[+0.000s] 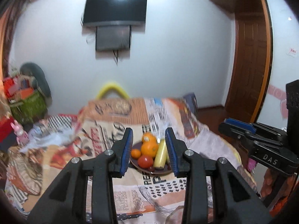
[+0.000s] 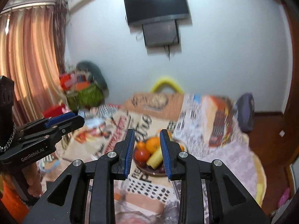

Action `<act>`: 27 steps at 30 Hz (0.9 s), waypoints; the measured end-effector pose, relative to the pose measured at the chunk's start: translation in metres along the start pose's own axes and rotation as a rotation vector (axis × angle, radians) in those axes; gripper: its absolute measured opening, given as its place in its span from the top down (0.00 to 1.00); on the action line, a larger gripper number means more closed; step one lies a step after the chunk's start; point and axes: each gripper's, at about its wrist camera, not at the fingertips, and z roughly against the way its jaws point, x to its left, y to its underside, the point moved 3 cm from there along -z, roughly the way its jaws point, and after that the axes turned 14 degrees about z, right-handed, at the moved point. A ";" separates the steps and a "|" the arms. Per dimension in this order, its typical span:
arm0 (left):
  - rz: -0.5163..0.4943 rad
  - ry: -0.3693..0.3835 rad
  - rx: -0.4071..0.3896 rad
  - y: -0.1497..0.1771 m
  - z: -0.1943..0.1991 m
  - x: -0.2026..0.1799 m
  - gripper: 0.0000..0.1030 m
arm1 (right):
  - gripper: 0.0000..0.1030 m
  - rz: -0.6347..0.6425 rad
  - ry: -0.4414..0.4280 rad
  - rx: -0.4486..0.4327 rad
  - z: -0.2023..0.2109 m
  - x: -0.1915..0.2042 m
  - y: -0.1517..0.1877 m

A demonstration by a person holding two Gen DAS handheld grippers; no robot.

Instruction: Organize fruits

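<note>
Left gripper (image 1: 149, 149): jaws apart, empty. Right gripper (image 2: 147, 153): jaws apart, empty. Framed between both pairs of fingers, at 12 o'clock: dark plate (image 1: 160, 171) on the table holding two oranges (image 1: 149, 148), a small mandarin (image 1: 135, 153), a tomato (image 1: 145, 161), a banana (image 1: 161, 154) and, possibly, dark cherries at the rim; blurred. Readable: "DAS", "GenRobot.AI" on the gripper bodies. Newspaper-print cloth (image 1: 130, 192) covers the table. Wall TV (image 1: 115, 9) at 12 o'clock, curtain (image 2: 31, 56) at 10 o'clock.
</note>
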 end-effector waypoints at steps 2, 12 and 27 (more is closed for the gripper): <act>-0.006 0.006 -0.047 -0.006 0.023 -0.006 0.65 | 0.72 0.008 0.020 -0.047 0.019 0.007 -0.007; -0.029 0.025 -0.199 -0.013 0.096 -0.022 0.35 | 0.43 0.058 0.149 -0.190 0.072 0.032 -0.019; -0.019 0.030 -0.220 -0.006 0.115 -0.020 0.02 | 0.00 0.056 0.274 -0.227 0.088 0.040 -0.016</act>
